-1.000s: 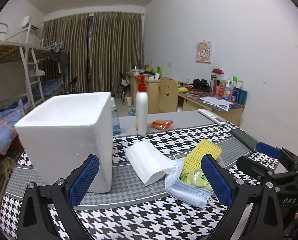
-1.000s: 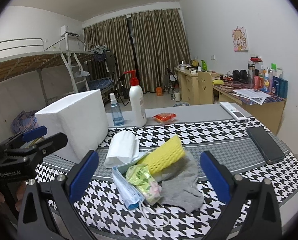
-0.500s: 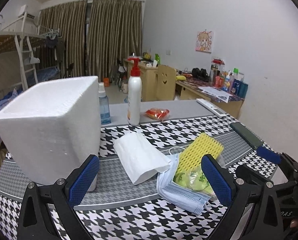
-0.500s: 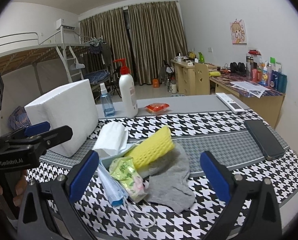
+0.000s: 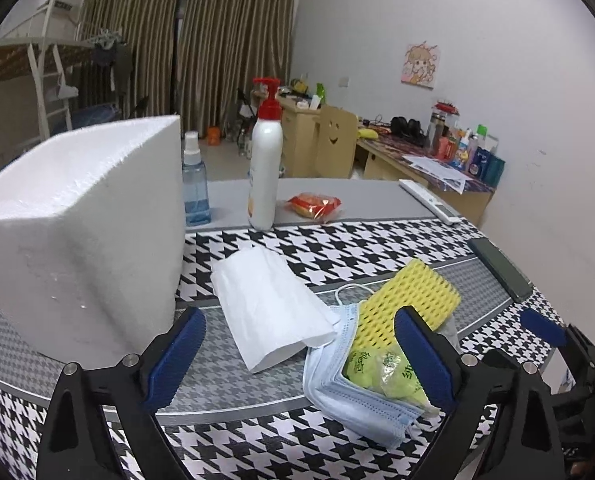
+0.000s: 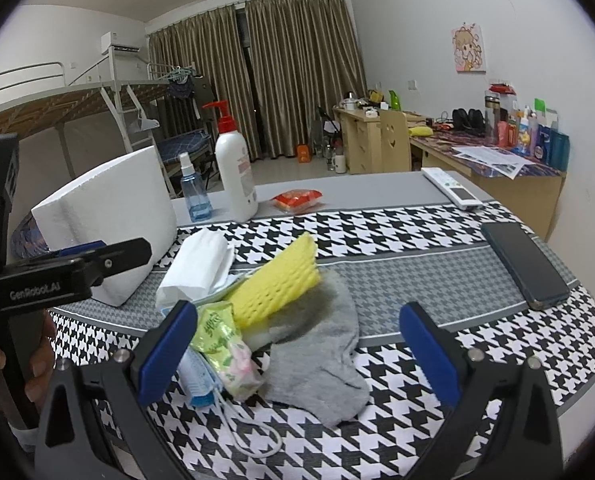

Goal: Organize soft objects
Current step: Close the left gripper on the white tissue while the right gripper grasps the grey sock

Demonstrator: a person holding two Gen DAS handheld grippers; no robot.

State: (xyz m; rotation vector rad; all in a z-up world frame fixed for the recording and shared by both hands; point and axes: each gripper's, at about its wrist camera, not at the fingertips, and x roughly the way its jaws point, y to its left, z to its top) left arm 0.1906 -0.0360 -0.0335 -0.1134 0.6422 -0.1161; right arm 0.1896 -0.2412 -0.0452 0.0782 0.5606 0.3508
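We are at the approach stage: nothing is lifted yet, and both claws hang over the heap of soft things on the houndstooth desk (image 5: 337,248).

Left claw (image 5: 297,356): jaws wide but closing, nothing pressed between them. The folded white tissue pack (image 5: 269,304) lies between and just ahead of its blue pads, with the blue face mask (image 5: 337,384) toward the right-hand pad. We judge the tissue pack to be its target.

Right claw (image 6: 293,352): jaws wide, empty. The grey sock (image 6: 317,356) lies between them, touching the yellow sponge (image 6: 277,280) and the green wipes packet (image 6: 221,344).

The heap sits in one overlapping cluster near the desk's front edge. The white foam box (image 5: 81,216) stands to its left, just beside the tissue pack; we take it for the destination, though its inside is not visible from here.

Next move, as we read it: lower the left claw until the pads straddle the tissue pack, then pinch. The mask overlaps the pack's near corner, so a careless close may drag it along. The pump bottle (image 5: 264,160) and spray bottle (image 5: 195,184) stand well behind, out of the way.
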